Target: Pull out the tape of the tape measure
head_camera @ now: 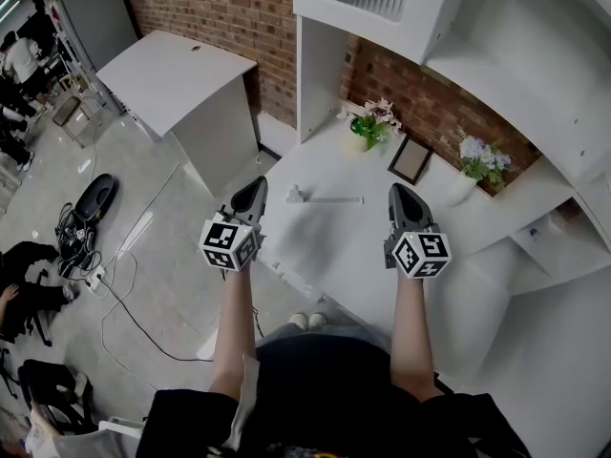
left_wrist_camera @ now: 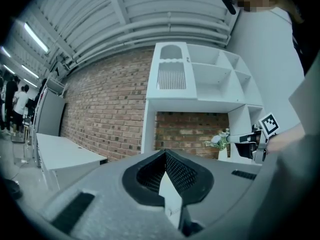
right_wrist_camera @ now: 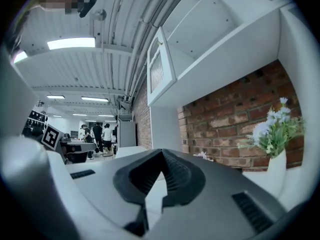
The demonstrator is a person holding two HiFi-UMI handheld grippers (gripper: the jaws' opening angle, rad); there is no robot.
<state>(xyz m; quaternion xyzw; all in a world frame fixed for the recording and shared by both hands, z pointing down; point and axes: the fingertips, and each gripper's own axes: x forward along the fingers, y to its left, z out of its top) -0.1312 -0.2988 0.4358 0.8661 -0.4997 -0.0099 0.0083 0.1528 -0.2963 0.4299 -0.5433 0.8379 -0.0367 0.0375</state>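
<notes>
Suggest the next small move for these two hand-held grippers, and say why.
Probably open the left hand-held gripper and lower it toward the tape measure on the table: both it and the right hand-held gripper are shut, empty, clear of it.

Both bare forearms reach forward side by side and well apart, the left arm (head_camera: 232, 337) carrying the left gripper (head_camera: 256, 189) and the right arm (head_camera: 409, 342) the right gripper (head_camera: 398, 193). Each gripper is held about level and points away from the body, with its marker cube at the wrist end, the left cube (head_camera: 229, 244) and the right cube (head_camera: 418, 254) at nearly the same reach. In each gripper view the two jaws meet tip to tip, pressed together on themselves, and the left gripper view shows the right gripper off to its side.
</notes>
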